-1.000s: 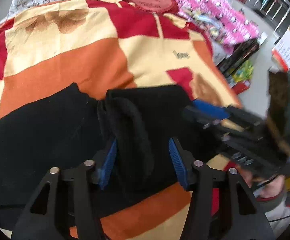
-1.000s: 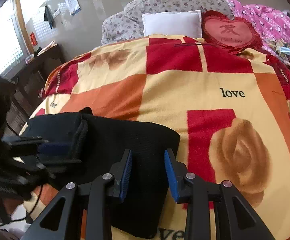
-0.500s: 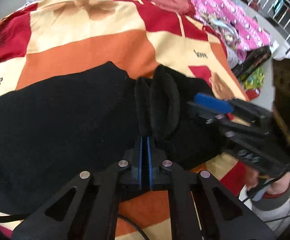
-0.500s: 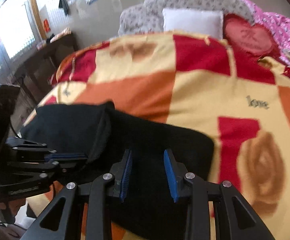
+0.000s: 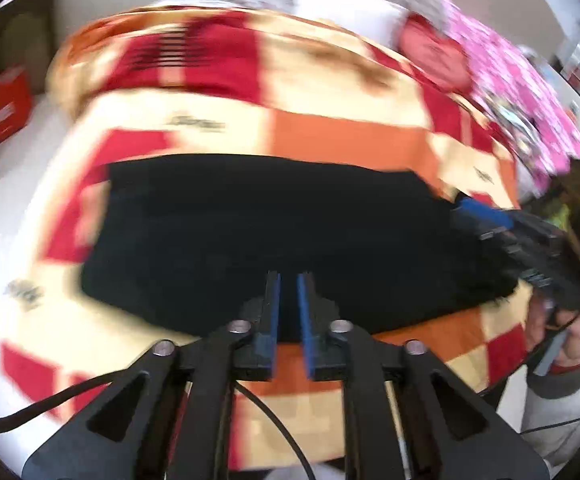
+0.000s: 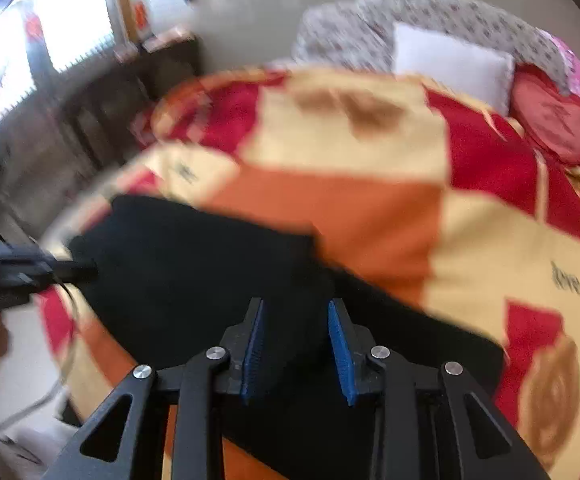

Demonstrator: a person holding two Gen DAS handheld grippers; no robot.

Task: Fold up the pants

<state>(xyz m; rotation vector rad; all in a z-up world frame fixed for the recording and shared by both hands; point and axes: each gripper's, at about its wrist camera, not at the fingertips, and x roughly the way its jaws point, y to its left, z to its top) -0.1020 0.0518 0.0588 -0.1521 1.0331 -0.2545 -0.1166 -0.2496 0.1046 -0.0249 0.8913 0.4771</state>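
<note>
Black pants point(image 5: 265, 232) lie spread flat across a red, orange and cream blanket on the bed; they also show in the right wrist view point(image 6: 209, 280). My left gripper point(image 5: 288, 280) hovers at the pants' near edge, jaws a narrow gap apart, and I cannot tell if cloth is between them. My right gripper point(image 6: 296, 312) is open over the black cloth, nothing between its blue pads. In the left wrist view the right gripper point(image 5: 486, 212) sits at the pants' right end. Both views are motion-blurred.
The blanket point(image 5: 350, 140) covers the bed. A white pillow point(image 6: 450, 64) and a red heart cushion point(image 6: 554, 120) lie at the head. Pink bedding point(image 5: 522, 96) is at the far right. A dark wooden cabinet point(image 6: 101, 128) stands left of the bed.
The left gripper shut on a raised fold of the pants, then swung left; the fold is gone, the pants lie flat and the jaws stand slightly apart. The right gripper stayed open.
</note>
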